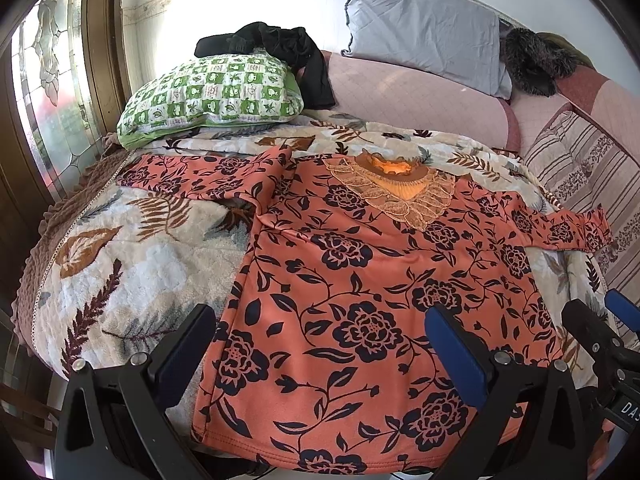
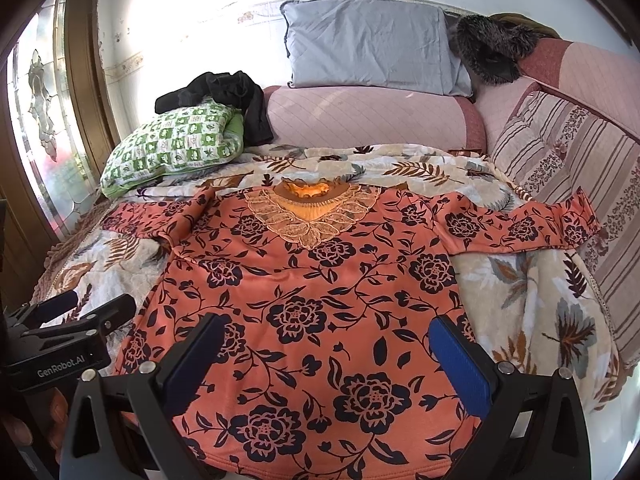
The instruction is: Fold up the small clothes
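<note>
Over orange floral top (image 1: 360, 300), left gripper (image 1: 320, 344), right gripper (image 2: 324, 352), both level, spread wide

In the right wrist view, the black body of the left gripper (image 2: 86, 312) at the left edge carries the white brand text "GenRobot.AI". In the left wrist view, the black body of the right gripper (image 1: 600, 320) at the right edge shows white letters cut off by the frame; only "DA" can be read. No other text is legible.
</note>
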### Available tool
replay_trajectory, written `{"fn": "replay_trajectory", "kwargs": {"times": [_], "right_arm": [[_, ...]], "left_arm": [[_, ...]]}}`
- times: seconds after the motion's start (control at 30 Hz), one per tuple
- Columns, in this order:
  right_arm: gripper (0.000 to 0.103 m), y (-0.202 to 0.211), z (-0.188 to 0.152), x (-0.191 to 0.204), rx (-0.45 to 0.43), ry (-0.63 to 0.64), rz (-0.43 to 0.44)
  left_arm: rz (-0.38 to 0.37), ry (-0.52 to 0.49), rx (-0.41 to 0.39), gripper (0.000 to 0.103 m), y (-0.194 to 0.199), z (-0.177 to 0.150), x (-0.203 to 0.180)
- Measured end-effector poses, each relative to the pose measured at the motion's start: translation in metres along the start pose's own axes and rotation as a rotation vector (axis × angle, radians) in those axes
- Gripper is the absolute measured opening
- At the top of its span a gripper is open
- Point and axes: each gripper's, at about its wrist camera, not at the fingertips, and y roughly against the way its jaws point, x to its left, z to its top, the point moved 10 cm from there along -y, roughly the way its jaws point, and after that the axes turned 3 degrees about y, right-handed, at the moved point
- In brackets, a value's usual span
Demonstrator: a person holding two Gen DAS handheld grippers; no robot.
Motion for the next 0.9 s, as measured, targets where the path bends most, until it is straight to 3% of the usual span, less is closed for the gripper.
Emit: {"fn": "replay_trajectory", "kwargs": {"times": [0.9], "right_arm": [[0.103, -0.0057, -0.0027, 0.0020, 0.005, -0.009, 0.007]], "left_arm": [[0.004, -0.011, 0.015, 0.103, -0.0038, -0.0007, -0.0015]]}}
